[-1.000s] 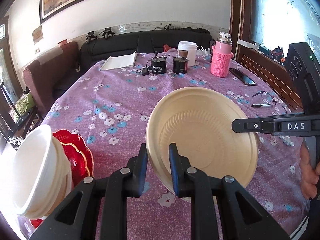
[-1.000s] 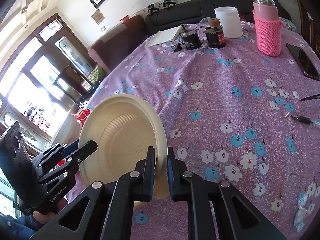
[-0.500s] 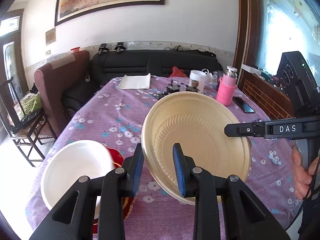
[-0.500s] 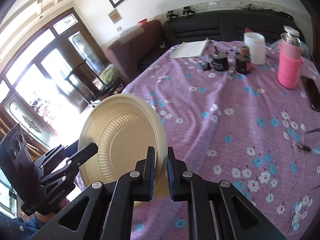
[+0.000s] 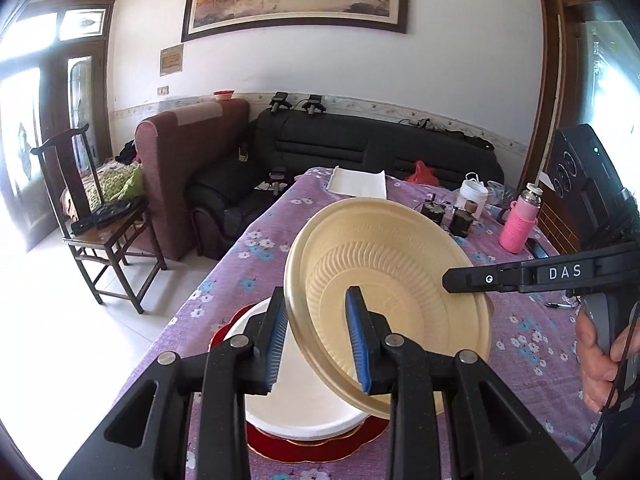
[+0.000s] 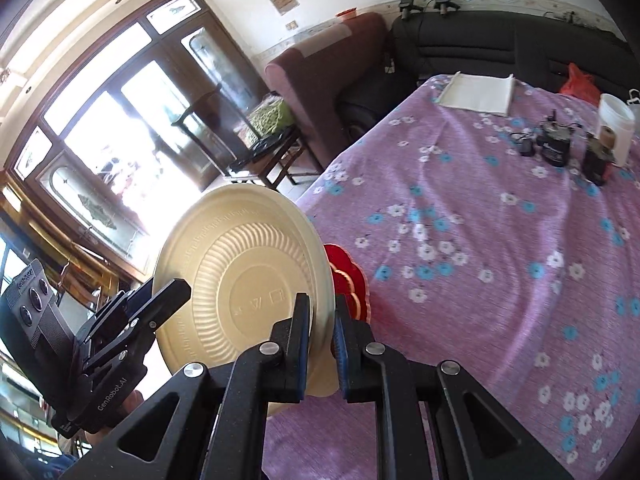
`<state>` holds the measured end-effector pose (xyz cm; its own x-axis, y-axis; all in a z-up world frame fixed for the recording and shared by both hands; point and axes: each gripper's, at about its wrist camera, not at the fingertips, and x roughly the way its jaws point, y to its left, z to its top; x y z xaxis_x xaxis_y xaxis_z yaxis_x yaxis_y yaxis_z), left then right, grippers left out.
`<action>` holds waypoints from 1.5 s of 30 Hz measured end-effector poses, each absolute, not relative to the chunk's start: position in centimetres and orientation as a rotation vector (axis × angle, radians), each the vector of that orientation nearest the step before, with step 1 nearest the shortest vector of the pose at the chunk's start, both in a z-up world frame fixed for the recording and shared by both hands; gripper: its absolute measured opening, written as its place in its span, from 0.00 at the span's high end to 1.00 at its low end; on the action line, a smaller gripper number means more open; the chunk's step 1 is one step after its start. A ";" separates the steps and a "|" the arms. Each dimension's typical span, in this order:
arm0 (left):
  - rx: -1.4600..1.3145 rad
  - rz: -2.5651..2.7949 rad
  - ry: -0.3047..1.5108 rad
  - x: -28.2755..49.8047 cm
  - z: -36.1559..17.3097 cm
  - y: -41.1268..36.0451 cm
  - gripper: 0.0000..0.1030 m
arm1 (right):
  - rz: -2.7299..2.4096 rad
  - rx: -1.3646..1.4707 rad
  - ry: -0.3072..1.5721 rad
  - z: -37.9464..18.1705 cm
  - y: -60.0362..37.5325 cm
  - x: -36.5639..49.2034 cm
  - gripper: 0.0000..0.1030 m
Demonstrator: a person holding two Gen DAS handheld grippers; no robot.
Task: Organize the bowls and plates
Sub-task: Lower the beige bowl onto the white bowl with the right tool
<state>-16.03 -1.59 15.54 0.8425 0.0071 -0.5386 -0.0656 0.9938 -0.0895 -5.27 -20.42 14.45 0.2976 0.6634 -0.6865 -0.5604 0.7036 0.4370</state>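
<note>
A cream ribbed plate (image 5: 392,280) hangs tilted in the air above a white bowl (image 5: 304,400), which sits on a red plate (image 5: 320,448) near the table's front left corner. My right gripper (image 6: 322,304) is shut on the cream plate's (image 6: 240,280) rim, and from the left wrist it shows as a black finger (image 5: 452,280) reaching in from the right. My left gripper (image 5: 316,300) straddles the opposite rim with its jaws apart. Its right pad stands clear of the plate's face. Part of the red plate (image 6: 348,280) peeks out behind the cream one.
The purple flowered tablecloth (image 6: 480,280) carries a pink flask (image 5: 520,224), a white tub (image 5: 472,194), two dark jars (image 5: 432,210), a white pad (image 5: 356,184), a phone (image 5: 536,248) and a pen (image 5: 560,305) at the far right. A wooden chair (image 5: 104,232) stands left of the table edge.
Both grippers have carried the cream plate up and towards the table's near left corner, over the white bowl. The left jaws have widened around the rim; the right stays clamped.
</note>
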 end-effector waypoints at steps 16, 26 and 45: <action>-0.201 0.087 0.643 -15.8 12.3 3.5 0.74 | 0.832 0.028 1.093 10.9 -14.6 -4.7 0.87; -0.222 0.093 0.690 -15.1 10.8 4.4 0.74 | 0.820 0.006 1.125 10.0 -13.5 -4.8 0.87; -0.246 0.109 0.718 -14.6 9.7 5.4 0.74 | 0.780 -0.060 1.125 9.5 -12.5 -4.5 0.83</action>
